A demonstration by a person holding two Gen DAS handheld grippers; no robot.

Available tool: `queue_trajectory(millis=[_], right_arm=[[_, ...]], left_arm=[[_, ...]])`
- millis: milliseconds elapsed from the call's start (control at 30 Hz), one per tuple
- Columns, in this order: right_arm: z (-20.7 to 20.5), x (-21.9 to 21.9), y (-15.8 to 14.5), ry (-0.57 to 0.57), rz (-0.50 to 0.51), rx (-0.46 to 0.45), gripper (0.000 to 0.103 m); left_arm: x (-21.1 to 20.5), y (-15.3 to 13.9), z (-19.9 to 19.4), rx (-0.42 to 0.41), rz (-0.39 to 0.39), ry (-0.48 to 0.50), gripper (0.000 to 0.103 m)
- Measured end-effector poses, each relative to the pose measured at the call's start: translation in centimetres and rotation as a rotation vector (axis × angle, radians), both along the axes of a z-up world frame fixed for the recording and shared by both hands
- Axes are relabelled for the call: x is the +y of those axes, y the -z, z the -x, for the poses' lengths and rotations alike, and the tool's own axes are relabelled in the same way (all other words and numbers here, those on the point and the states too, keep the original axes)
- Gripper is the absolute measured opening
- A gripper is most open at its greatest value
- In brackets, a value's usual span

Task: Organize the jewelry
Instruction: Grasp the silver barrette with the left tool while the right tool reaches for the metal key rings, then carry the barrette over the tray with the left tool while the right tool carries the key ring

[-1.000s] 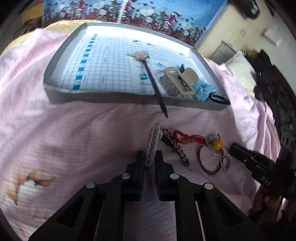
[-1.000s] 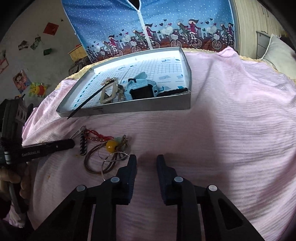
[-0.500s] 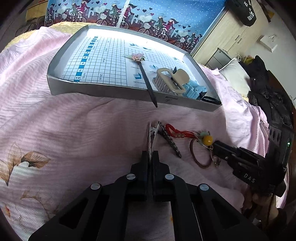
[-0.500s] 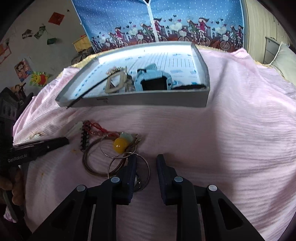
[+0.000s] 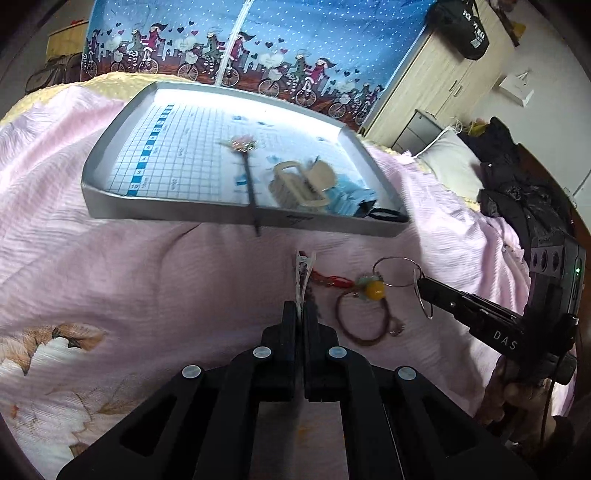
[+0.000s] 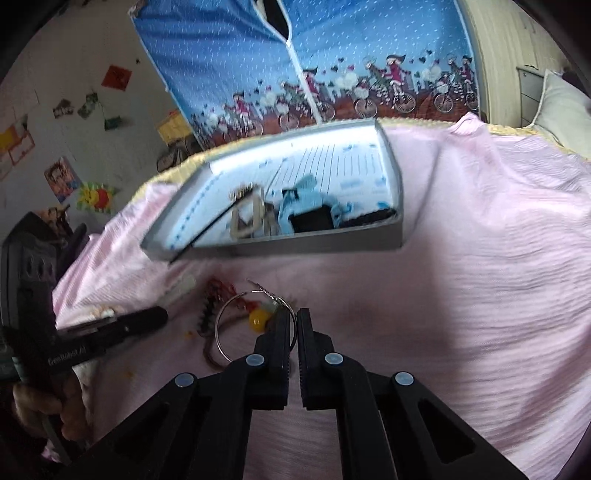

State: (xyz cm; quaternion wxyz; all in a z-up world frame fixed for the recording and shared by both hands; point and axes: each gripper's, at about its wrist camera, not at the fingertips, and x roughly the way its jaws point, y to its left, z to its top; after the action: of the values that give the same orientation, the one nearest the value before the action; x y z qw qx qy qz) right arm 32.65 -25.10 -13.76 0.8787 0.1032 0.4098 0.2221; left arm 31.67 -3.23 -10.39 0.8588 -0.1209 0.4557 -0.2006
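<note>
ok, left gripper [image 5: 300,312]: clamped on white hair clip [image 5: 303,275]
right gripper [image 6: 293,321]: pinching silver hoop [image 6: 236,325]
tray [image 5: 122,206]: holds claw clips, hair stick
bedspread [image 6: 480,277]: pink

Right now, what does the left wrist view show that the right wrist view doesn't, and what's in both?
Only the left wrist view shows the left gripper shut on the white hair clip, plus the dark bag hanging on the wardrobe. Only the right wrist view shows the right gripper pinching the silver hoop, and the wall stickers. Both show the grey tray, yellow bead and pink bedspread.
</note>
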Motion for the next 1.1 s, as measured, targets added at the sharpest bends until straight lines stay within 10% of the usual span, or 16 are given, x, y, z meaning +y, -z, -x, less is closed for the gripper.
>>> queue_trajectory(millis=[1100], right_arm=[[-2.8, -3.4, -6.4, 0.052, -0.166, -0.288, 0.003]], left_arm=[[-5.2, -4.0, -3.1, -0.204, -0.069, -0.044, 0.001]])
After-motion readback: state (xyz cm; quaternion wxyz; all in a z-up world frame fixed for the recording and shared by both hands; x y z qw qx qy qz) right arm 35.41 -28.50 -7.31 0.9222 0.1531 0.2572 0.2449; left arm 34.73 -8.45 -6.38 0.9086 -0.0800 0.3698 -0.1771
